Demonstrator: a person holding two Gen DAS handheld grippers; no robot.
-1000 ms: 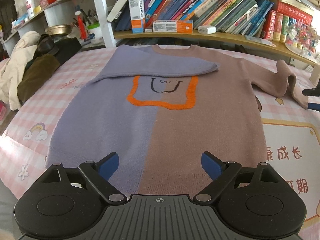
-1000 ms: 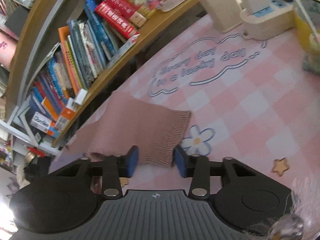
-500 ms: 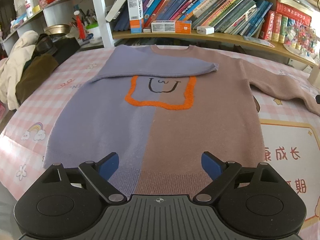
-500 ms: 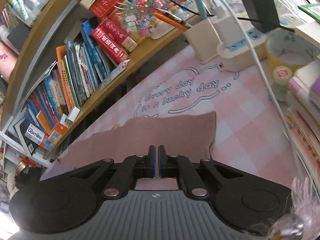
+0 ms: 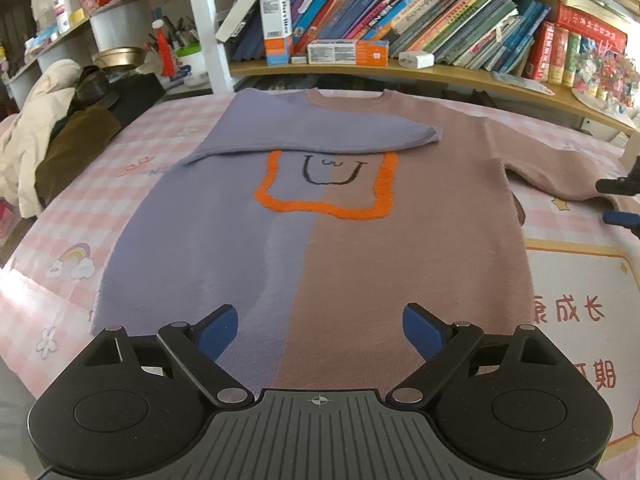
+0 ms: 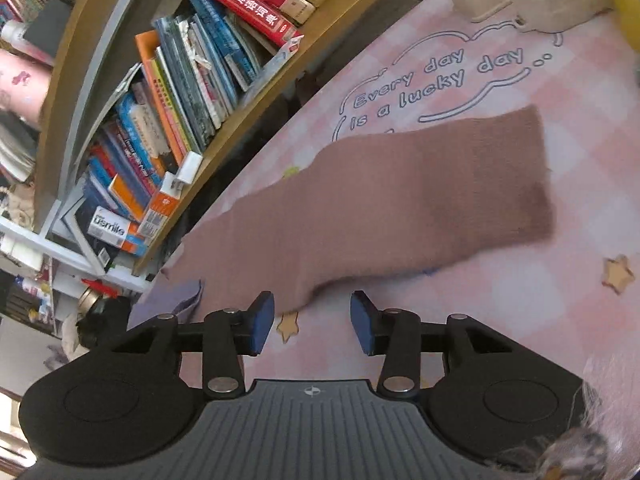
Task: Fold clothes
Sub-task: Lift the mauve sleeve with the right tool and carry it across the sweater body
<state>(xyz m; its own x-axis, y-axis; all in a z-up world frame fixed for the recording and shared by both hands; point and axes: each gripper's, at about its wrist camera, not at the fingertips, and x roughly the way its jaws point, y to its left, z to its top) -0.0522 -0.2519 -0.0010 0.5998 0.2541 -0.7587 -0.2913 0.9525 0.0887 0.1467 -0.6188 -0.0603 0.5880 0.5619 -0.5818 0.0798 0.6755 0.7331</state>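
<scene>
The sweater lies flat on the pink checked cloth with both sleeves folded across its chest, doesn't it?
Not quite. Only the purple sleeve is folded across the chest of the sweater. The left wrist view shows the brown sleeve stretched out to the side, and the right wrist view shows it lying flat on the pink checked cloth. The rest is right.
</scene>
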